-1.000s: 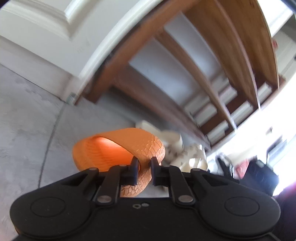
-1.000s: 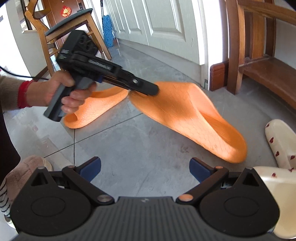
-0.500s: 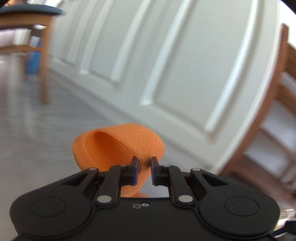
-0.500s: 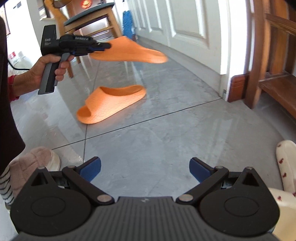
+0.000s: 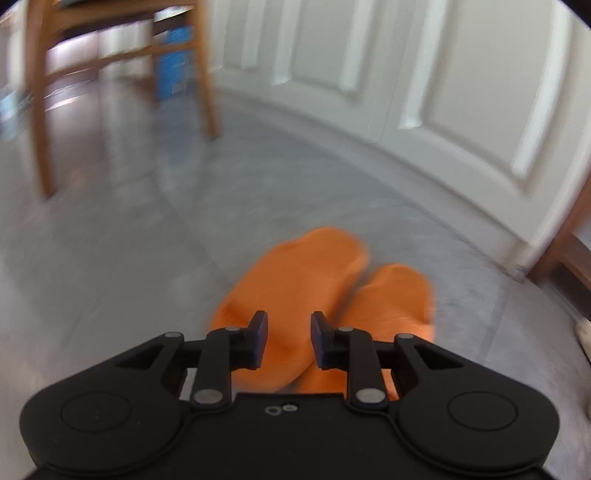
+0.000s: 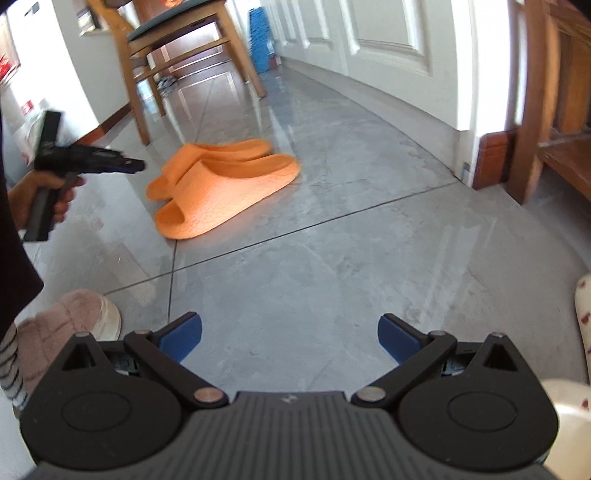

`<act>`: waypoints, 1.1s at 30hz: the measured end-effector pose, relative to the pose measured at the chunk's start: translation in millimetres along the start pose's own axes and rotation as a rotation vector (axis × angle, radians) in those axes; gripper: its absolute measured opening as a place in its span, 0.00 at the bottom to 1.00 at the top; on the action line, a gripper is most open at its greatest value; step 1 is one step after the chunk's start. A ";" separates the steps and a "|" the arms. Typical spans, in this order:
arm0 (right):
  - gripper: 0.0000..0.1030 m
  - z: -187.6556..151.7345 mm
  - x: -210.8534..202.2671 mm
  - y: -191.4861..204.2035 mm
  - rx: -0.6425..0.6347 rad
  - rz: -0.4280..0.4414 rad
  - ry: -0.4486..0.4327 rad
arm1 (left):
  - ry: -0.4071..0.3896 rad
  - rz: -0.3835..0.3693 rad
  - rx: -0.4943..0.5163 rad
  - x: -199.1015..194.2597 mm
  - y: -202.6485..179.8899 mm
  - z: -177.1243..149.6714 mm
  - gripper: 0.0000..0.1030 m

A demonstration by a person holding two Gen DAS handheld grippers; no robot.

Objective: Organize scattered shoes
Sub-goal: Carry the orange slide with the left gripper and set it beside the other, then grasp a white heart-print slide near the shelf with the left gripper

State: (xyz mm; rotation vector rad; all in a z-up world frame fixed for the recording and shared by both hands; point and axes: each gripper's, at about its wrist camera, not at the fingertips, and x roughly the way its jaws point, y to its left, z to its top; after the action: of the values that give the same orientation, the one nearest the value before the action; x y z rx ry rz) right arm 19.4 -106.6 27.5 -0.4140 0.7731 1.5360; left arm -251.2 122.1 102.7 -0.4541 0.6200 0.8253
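Note:
Two orange slippers lie side by side on the grey floor. In the right wrist view the near slipper [image 6: 229, 192] lies in front of the far slipper [image 6: 221, 153]. In the left wrist view, which is blurred, they show as a left slipper [image 5: 295, 284] and a right slipper [image 5: 391, 299] just past my fingers. My left gripper [image 5: 286, 338] is open and empty, a little behind the slippers; it also shows in the right wrist view [image 6: 136, 165], apart from them. My right gripper [image 6: 290, 338] is wide open and empty over bare floor.
A wooden chair [image 6: 177, 44] stands behind the slippers. White panelled doors [image 6: 391, 33] run along the right. A wooden rack [image 6: 546, 110] is at the far right. White slippers with red marks [image 6: 583, 306] lie at the right edge. A pink fluffy slipper [image 6: 62, 325] is at lower left.
My left gripper carried the orange slipper left, set it down beside the other orange slipper, opened and drew back. The right gripper stayed open, shifting its view slightly.

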 end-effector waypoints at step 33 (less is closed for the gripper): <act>1.00 -166.8 -263.3 -114.8 0.664 -0.856 -0.668 | 0.500 -0.897 0.227 76.5 -494.8 -93.4 0.40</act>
State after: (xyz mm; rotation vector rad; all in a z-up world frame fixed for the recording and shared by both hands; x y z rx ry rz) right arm 134.8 -416.3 60.8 0.2555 0.4293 0.4867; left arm 147.7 -190.0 49.5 -0.6602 0.8554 -0.2252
